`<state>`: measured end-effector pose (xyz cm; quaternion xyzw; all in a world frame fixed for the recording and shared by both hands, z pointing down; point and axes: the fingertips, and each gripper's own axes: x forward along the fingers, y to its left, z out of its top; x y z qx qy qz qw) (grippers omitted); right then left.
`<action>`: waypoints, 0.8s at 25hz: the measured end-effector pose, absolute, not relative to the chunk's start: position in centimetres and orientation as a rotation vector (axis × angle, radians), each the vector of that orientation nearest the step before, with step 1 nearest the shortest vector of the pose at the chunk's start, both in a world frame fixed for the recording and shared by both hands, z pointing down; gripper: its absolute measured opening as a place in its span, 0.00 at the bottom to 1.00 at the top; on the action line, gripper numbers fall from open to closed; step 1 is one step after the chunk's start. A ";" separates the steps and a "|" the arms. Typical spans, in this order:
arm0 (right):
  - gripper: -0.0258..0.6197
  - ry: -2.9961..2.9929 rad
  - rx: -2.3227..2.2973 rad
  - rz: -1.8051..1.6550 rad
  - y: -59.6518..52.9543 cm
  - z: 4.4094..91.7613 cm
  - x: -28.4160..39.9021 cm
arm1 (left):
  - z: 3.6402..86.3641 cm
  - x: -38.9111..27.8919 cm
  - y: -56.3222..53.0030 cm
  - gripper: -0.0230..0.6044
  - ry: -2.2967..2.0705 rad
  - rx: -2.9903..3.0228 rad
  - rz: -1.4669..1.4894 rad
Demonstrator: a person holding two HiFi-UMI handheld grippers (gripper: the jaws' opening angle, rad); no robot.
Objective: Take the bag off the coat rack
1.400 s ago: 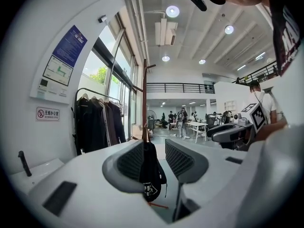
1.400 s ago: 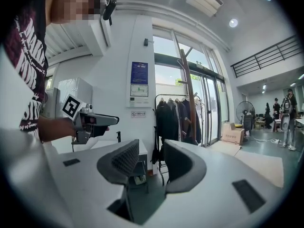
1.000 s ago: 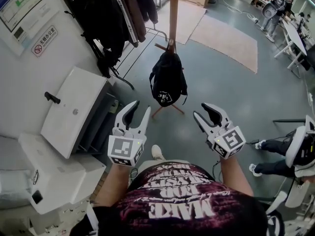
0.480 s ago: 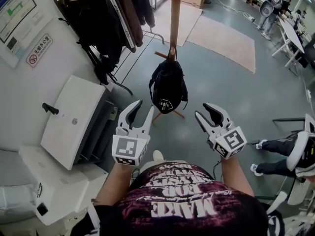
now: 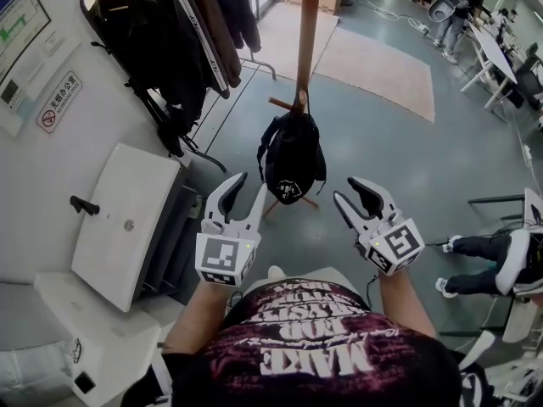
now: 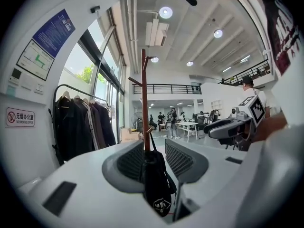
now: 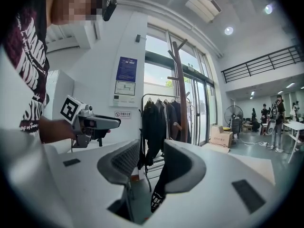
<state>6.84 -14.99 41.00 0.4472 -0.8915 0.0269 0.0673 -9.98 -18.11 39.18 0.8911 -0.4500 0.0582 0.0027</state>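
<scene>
Grey, smooth floor (image 5: 382,151) runs ahead of us, with a pale flat rug (image 5: 373,62) farther off.

Item one: coat rack (image 5: 308,24), a straight round wooden pole, reddish brown, with short angled pegs. It stands on the open floor.

Item two: bag (image 5: 291,155), black soft fabric, rounded and slack, with a small white logo (image 5: 288,189) near its lower end. It hangs on the rack from a low peg (image 5: 282,104), resting against the pole and clear of the floor.

Item three: left tool (image 5: 247,185), white hard shell with dark ribbed pads. Its jaws stand wide apart and grip nothing. In the left gripper view we see the bag and pole framed in the gap, but the head view shows the bag ahead of the tips, untouched.

Item four: right tool (image 5: 348,191), same make, jaws likewise spread and empty. It is level with the left tool, just right of the bag and short of it. In the right gripper view one jaw partly covers the bag.

Margins: to the left, dark coats (image 5: 161,32) hang close to the rack, and a white box-shaped unit (image 5: 127,219) with a sloped lid stands beside the left tool. To the right of the rack the floor lies open.
</scene>
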 end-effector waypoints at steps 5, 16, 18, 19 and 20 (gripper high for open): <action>0.30 -2.670 1.379 0.115 -15.0 42.1 7.0 | 39.8 -9.6 -18.9 0.26 -1.360 2.808 0.201; 0.30 -2.676 1.399 0.165 -18.0 42.5 7.7 | 41.3 -8.8 -21.6 0.26 -1.337 2.780 0.247; 0.30 -2.684 1.380 0.166 -19.0 42.7 7.6 | 41.5 -8.3 -22.3 0.26 -1.333 2.773 0.249; 0.30 -2.687 1.370 0.167 -19.6 42.7 7.7 | 41.5 -8.0 -22.7 0.26 -1.331 2.773 0.248; 0.30 -2.690 1.362 0.168 -20.2 42.7 7.7 | 41.5 -7.7 -23.1 0.26 -1.330 2.775 0.248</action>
